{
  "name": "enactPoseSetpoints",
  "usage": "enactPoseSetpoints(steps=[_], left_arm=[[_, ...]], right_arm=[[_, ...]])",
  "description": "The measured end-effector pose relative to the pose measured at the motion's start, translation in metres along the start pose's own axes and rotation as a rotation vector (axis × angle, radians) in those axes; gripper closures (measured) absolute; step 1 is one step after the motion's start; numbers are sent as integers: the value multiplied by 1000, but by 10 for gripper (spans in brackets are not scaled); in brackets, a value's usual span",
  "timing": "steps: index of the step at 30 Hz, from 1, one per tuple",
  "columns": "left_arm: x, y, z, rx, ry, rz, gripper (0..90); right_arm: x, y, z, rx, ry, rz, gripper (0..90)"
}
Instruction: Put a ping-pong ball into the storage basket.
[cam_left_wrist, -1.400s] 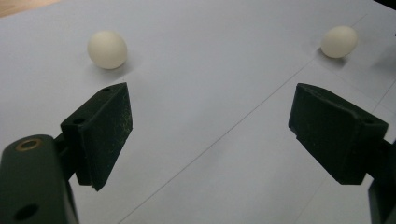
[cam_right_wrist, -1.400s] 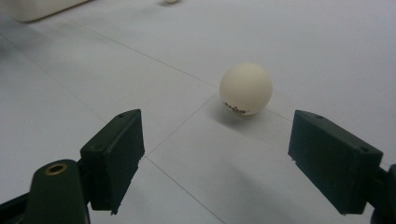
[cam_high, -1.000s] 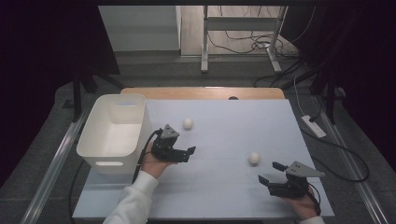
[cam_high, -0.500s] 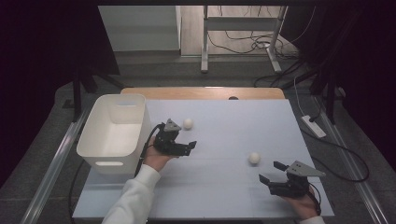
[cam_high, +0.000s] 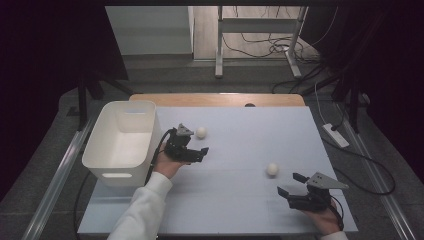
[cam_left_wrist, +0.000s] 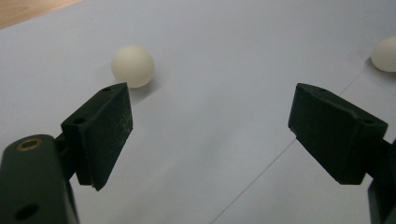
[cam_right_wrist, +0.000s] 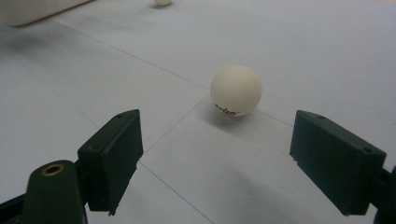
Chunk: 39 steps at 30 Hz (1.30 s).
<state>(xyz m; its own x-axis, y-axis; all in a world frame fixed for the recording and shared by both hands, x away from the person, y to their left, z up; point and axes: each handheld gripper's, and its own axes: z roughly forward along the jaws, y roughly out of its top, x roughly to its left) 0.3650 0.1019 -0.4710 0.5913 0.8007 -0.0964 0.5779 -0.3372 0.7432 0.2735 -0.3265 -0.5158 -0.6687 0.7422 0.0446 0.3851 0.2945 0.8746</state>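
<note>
Both grippers (cam_high: 196, 154) (cam_high: 292, 184) spread, empty. Approach step: left nears ball (cam_high: 201, 132); next centre jaws, pinch, drop in bin (cam_high: 102, 150).

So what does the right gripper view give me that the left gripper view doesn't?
The right gripper view alone shows small dark print low on the near ball ahead of the right gripper, and the white bin's edge at top left. The left gripper view alone shows a strip of bare wood at top left, and the left gripper aimed to the right of the far ball. Both show wide-open jaws, both balls and the pale table cover.
</note>
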Motion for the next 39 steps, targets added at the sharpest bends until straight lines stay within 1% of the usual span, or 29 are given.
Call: enactPoseSetpoints(steps=[7,13,14,26,39], left_arm=[[6,5,5,10,9,-7,147],[9,9,8,10,20,-11,150],[10,11,9,14,27,-9,150],[14,23,18,36,43,7,151],[21,30,25,47,53,-7,151]], right_arm=[[0,0,0,0,-1,1,172],[0,0,0,0,1,3,172],[0,0,0,0,1,3,172],[-1,0,0,-4,2,7,172],[-1,0,0,-5,4,7,172]])
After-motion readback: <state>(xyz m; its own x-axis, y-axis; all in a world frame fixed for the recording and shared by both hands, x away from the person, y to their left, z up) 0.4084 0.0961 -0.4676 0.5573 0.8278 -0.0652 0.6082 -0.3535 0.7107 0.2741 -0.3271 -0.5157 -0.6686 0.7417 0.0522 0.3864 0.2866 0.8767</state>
